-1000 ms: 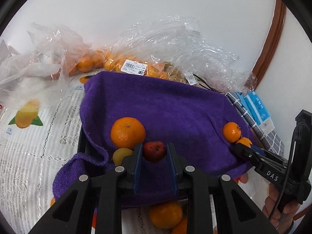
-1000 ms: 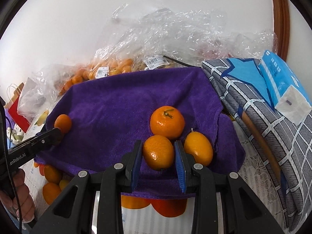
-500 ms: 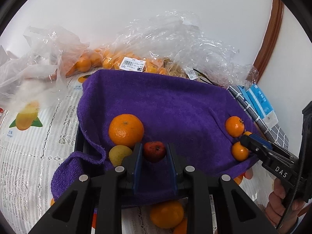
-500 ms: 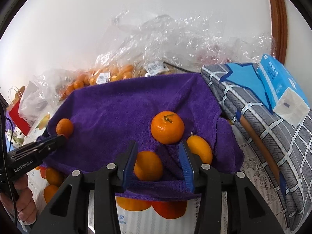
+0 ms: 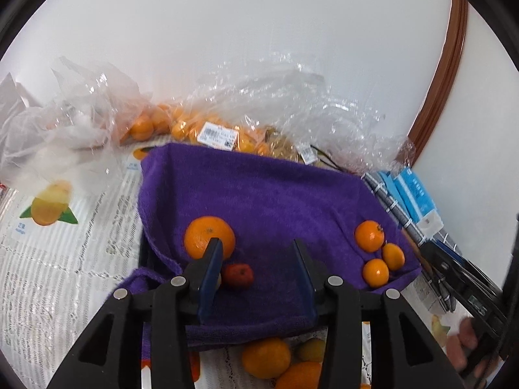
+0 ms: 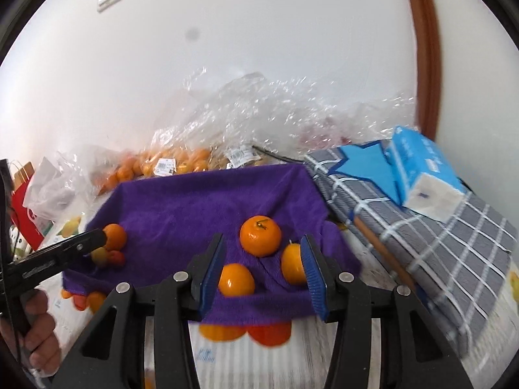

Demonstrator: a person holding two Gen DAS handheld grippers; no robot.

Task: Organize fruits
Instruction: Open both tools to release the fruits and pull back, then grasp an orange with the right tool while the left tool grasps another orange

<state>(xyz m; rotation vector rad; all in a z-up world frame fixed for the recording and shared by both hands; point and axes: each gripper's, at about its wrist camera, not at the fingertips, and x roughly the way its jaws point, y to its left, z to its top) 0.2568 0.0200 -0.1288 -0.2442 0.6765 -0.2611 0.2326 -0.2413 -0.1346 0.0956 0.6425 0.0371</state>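
A purple towel (image 5: pixel 259 201) lines a tray. On its left lie a big orange (image 5: pixel 207 236), a small red fruit (image 5: pixel 238 275) and a yellow fruit mostly hidden behind my finger. My left gripper (image 5: pixel 256 259) is open and empty, just above the red fruit. On the towel's right lie three small oranges (image 6: pixel 259 235), (image 6: pixel 236 279), (image 6: pixel 292 264). My right gripper (image 6: pixel 262 259) is open and empty above them. The towel also shows in the right wrist view (image 6: pixel 194 207).
Clear plastic bags of oranges (image 5: pixel 207 126) lie behind the tray. A grey checked cloth (image 6: pixel 421 227) with a blue tissue pack (image 6: pixel 421 175) is on the right. Loose oranges (image 5: pixel 269 356) lie on the printed tablecloth at the tray's front.
Both grippers opened. The left let go of the red fruit and the right let go of an orange onto the towel. Both drew back and up.
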